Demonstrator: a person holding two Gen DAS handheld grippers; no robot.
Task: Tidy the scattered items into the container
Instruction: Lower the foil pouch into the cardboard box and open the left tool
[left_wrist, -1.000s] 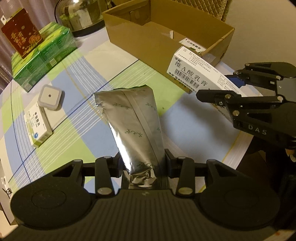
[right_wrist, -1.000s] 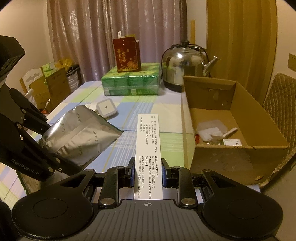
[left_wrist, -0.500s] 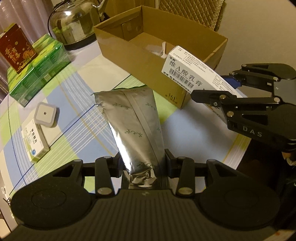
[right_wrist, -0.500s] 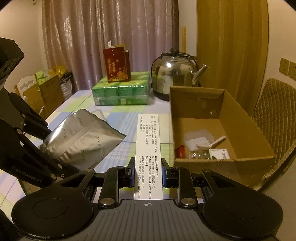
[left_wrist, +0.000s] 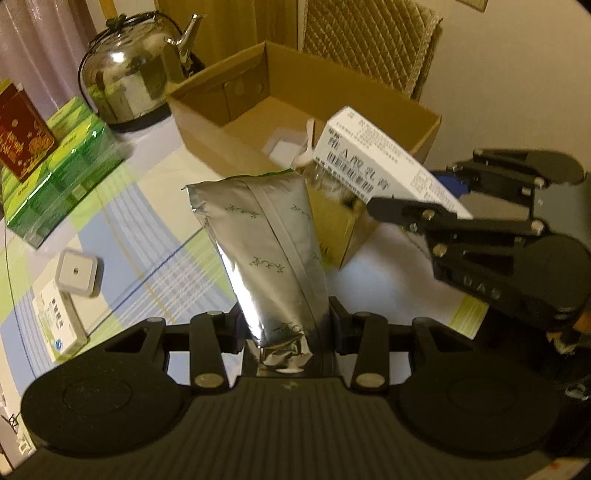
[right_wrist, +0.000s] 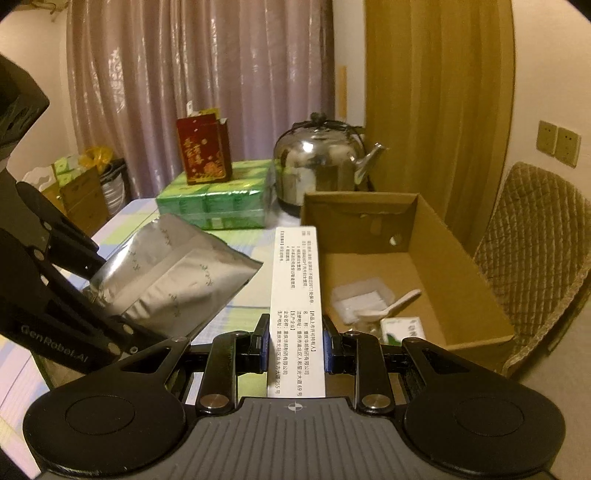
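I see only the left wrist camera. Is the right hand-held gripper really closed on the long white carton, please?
Observer: Yes. In the right wrist view the right hand-held gripper is shut on the long white printed carton, with its pads pressing both sides.
Operator: What lies behind the near wall of the brown cardboard box? The carton hides it from me.
Observer: A small green-and-white packet lies there, on the box floor against that wall.

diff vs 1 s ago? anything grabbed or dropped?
Both grippers have carried their loads closer to the cardboard box; the white carton now overhangs its open top. Nothing grabbed or dropped: left gripper stays shut on the silver pouch, right gripper on the carton. Items on the table haven't moved.
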